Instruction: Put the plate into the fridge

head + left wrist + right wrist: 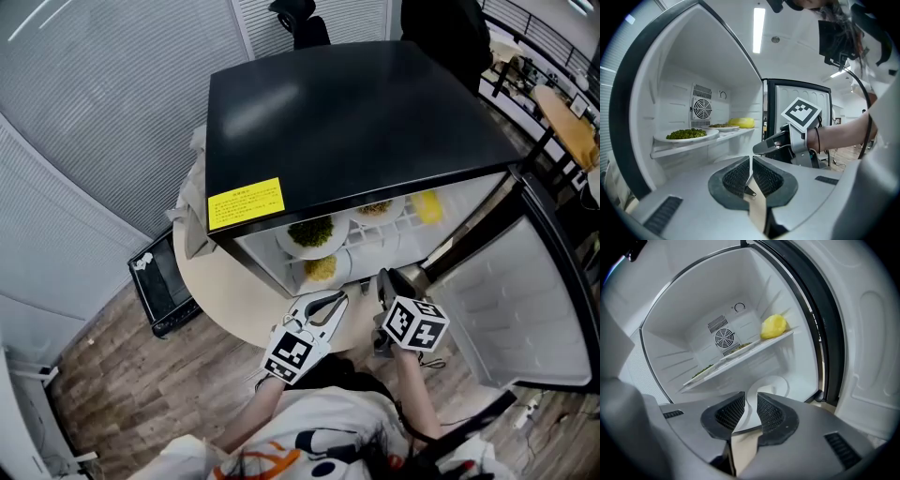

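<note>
We hold the left gripper clenched and aside so the right gripper, jaws parted, can leave the white plate on the fridge floor.

Office-like room, vertical blinds, desks at the edge (ceiling strip light), wood-look floor

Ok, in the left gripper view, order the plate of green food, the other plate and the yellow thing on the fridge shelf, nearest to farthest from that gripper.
1. Plate of green food, at the left end of the shelf.
2. Other plate, mid-shelf.
3. Yellow thing, at the right end.
</note>
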`<state>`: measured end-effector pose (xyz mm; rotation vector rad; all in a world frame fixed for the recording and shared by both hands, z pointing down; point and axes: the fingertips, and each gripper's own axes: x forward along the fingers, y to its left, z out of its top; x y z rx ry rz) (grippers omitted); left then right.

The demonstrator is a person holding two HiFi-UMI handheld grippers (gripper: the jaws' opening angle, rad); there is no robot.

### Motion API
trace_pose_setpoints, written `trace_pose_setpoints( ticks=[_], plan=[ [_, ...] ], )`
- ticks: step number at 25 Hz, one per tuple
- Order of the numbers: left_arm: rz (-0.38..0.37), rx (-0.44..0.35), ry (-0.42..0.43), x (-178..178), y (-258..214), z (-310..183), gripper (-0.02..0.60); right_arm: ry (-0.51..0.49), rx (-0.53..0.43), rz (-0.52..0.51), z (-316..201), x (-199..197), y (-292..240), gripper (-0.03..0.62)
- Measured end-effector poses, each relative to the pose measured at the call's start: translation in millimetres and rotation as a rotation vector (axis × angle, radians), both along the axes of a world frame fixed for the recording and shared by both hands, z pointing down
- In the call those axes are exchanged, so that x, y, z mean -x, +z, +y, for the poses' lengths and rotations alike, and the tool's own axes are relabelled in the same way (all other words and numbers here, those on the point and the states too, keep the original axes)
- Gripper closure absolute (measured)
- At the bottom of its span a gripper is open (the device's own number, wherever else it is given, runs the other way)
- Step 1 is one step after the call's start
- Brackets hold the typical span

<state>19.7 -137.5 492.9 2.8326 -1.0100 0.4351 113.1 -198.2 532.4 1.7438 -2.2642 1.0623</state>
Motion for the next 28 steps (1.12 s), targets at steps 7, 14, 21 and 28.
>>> trace_pose_setpoints(
  ticks=[7,14,21,28],
  plan=[
    [0.006,-0.010,-0.043,-6,-3,16,0.568,-0.061,-0.009,-0.004,22,2,-5,0.520],
    [0.011,-0.001,-0.092,-13,-2,38,0.568,-0.121,-0.007,-0.007,50,2,-5,0.533],
    [-0.008,0.012,-0.083,-24,2,61,0.568,-0.124,0.011,-0.014,71,-7,6,0.537],
    [-0.018,0.012,-0.078,-24,1,72,0.568,-0.133,0.004,-0.027,79,1,3,0.537]
  ],
)
